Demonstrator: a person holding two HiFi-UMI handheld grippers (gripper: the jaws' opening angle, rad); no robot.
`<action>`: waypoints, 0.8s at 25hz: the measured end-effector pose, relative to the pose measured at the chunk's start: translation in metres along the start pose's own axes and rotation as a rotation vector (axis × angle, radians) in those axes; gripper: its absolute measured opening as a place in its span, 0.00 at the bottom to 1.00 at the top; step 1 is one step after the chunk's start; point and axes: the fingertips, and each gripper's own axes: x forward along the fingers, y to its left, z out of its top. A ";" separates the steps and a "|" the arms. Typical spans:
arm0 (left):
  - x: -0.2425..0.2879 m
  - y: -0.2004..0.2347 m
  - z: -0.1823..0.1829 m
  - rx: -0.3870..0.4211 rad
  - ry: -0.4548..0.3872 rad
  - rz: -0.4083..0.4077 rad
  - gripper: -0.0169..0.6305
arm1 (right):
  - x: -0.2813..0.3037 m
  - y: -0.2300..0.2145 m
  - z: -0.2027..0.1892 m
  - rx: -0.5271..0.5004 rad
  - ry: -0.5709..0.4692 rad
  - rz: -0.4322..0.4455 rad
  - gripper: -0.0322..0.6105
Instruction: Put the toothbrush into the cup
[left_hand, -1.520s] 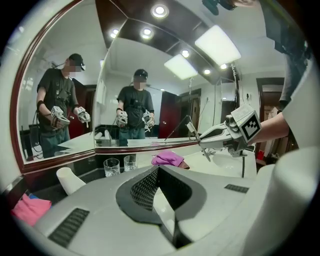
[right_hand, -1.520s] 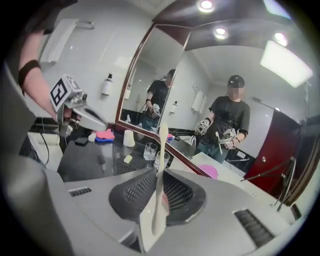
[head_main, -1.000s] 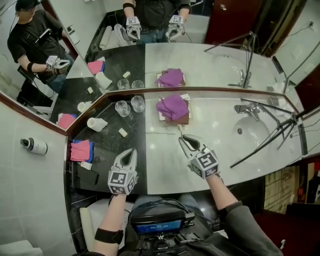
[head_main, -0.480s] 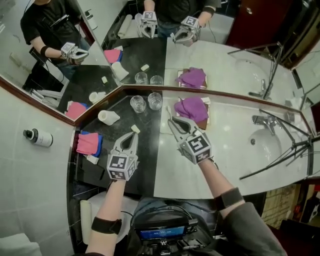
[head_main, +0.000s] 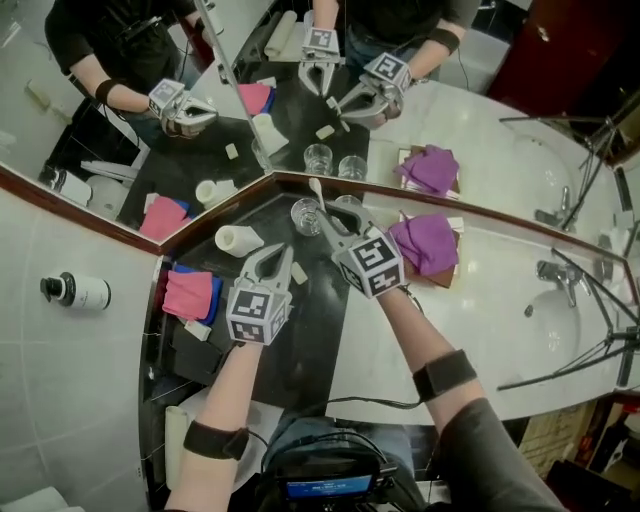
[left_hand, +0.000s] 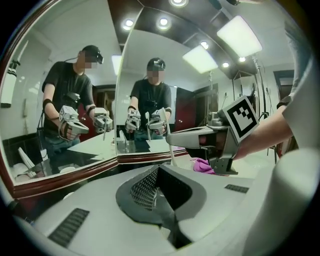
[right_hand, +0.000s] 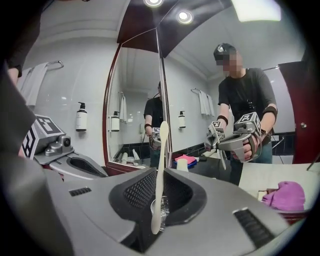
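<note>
In the head view, my right hand-held gripper (head_main: 327, 218) grips a slim cream plastic toothbrush (head_main: 317, 193). The toothbrush is close beside a clear glass cup (head_main: 304, 215) that stands on the black-and-white stone desk (head_main: 500, 330). My left hand-held gripper (head_main: 279, 257) is near, beside a pink folded cloth (head_main: 188, 293).

In the left gripper view, my jaws are pressed together and nothing is between them.

In the right gripper view, my jaws are clamped on the toothbrush, which stands almost upright. The glass cup shows just behind its lower end.
</note>
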 end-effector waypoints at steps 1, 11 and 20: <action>0.005 0.007 -0.002 -0.003 0.003 0.001 0.03 | 0.011 0.000 -0.002 -0.002 0.003 0.000 0.15; 0.032 0.059 -0.010 -0.024 0.003 0.007 0.03 | 0.085 -0.004 -0.023 -0.038 0.030 0.000 0.15; 0.037 0.071 -0.029 -0.049 0.014 0.004 0.03 | 0.100 -0.005 -0.052 -0.053 0.114 -0.009 0.16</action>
